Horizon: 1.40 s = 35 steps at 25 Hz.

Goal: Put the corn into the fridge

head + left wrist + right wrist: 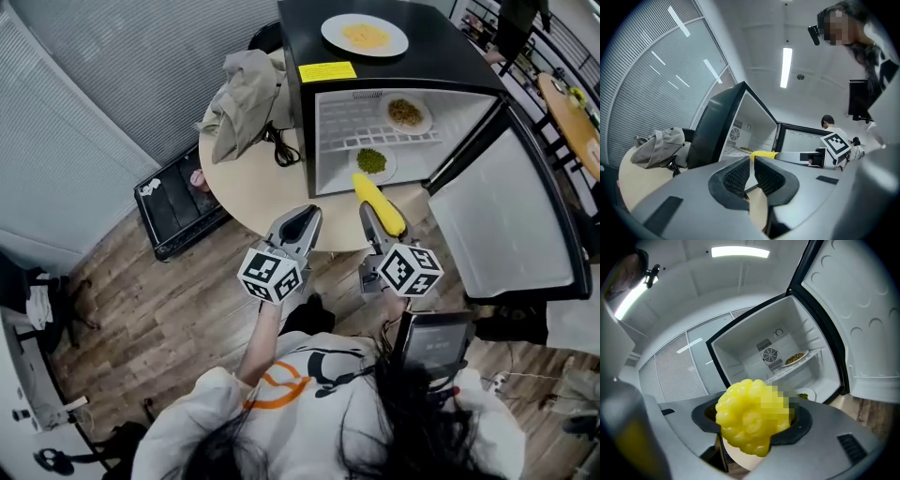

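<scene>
Clamped across the corn [378, 200] with the right gripper [375, 217], just in front of the open fridge [375, 70], close to its bottom edge and not yet inside. In the right gripper view, a yellow cob end filling the space between both jaws. Beside it at the left, the left gripper [298, 225], pressed almost together on nothing, only a thin slit remaining. On the round bench [253, 192], left of the fridge, a grey bag [246, 98]. Inside the fridge, a plate of brown food [406, 112] on the wire shelf [347, 127] and a plate of green food [372, 162] below. On top, a plate of yellow food [365, 36]. At the right, the door [506, 220], swung wide open.
</scene>
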Each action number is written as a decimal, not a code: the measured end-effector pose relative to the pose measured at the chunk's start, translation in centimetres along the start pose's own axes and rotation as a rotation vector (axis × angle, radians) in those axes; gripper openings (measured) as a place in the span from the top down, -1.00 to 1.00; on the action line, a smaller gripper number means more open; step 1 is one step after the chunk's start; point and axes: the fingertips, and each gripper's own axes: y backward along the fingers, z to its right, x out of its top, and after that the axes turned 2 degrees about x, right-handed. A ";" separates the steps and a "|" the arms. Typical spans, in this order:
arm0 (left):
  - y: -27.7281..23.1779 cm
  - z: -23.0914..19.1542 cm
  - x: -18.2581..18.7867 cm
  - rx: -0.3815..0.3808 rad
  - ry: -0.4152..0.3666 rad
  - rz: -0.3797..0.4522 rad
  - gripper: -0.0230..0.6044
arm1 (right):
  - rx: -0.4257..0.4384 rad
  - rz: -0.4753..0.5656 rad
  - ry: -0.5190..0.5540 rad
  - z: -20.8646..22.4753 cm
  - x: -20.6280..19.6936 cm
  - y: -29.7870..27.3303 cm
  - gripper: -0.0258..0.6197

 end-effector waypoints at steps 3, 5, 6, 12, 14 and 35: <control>-1.0 -0.6 0.2 -0.037 0.000 -0.009 0.80 | -0.026 0.018 0.001 0.2 0.4 -0.9 0.12; -1.5 -0.9 0.4 -0.060 -0.001 -0.013 0.80 | -0.046 0.030 -0.001 0.5 0.7 -1.2 0.13; -1.8 -1.0 0.4 -0.070 -0.001 -0.015 0.80 | -0.057 0.034 -0.003 0.8 0.8 -1.3 0.13; -3.3 -0.4 -0.7 -0.123 0.005 -0.052 0.80 | -0.103 0.050 -0.006 2.6 1.7 -1.2 0.13; -3.8 0.1 -1.2 -0.138 0.010 -0.064 0.80 | -0.113 0.055 0.004 3.0 2.1 -1.0 0.13; -9.4 1.5 -0.9 -0.131 -0.010 -0.086 0.80 | -0.066 -0.025 0.264 6.6 6.8 -8.6 0.13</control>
